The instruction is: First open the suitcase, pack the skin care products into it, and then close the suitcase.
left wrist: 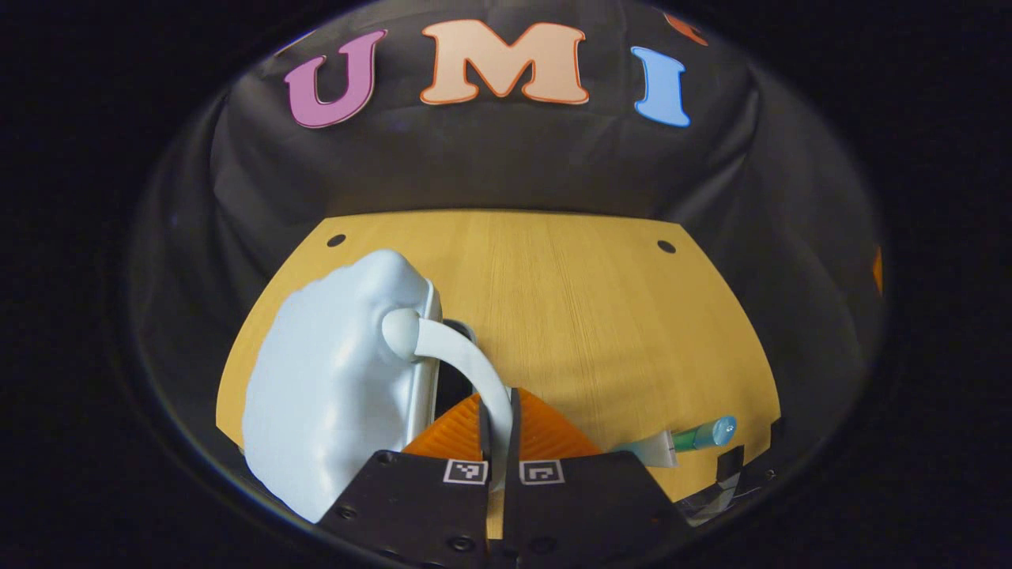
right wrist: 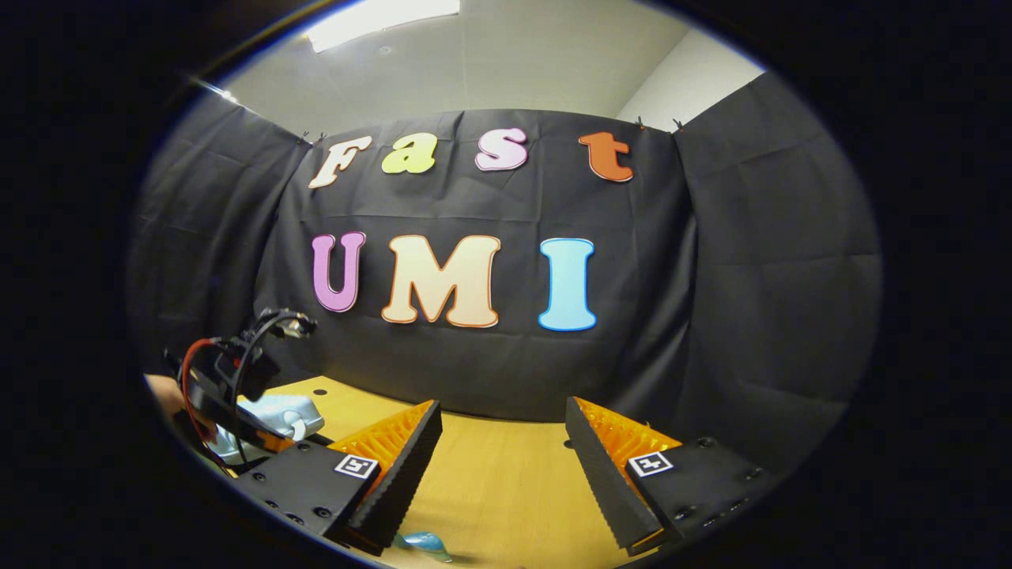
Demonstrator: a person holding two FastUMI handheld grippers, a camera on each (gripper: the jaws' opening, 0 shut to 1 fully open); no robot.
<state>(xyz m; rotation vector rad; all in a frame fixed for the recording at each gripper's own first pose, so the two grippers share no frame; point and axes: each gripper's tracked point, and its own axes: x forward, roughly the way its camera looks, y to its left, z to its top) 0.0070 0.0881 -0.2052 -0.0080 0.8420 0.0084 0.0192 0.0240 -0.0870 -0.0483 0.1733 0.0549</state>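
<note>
A pale blue hard-shell suitcase [left wrist: 332,387] lies on the wooden table [left wrist: 601,316], with a dark gap showing along its rim. My left gripper [left wrist: 500,431] is shut on the suitcase's curved pale handle [left wrist: 455,348], which runs down between the orange fingers. A skin care tube [left wrist: 696,435] with a teal cap lies at the table's near right edge. In the right gripper view, my right gripper [right wrist: 502,474] hangs open over the table [right wrist: 506,521] with nothing between its fingers. A teal tube end [right wrist: 423,544] lies just below its left finger. The suitcase [right wrist: 273,415] sits far left.
The black cloth wall stands close behind the table's far edge. Two small holes [left wrist: 336,239] [left wrist: 666,246] mark the table's far corners. In the right gripper view the other gripper's body [right wrist: 229,379], with red and black cables, and a hand [right wrist: 162,391] are at the left.
</note>
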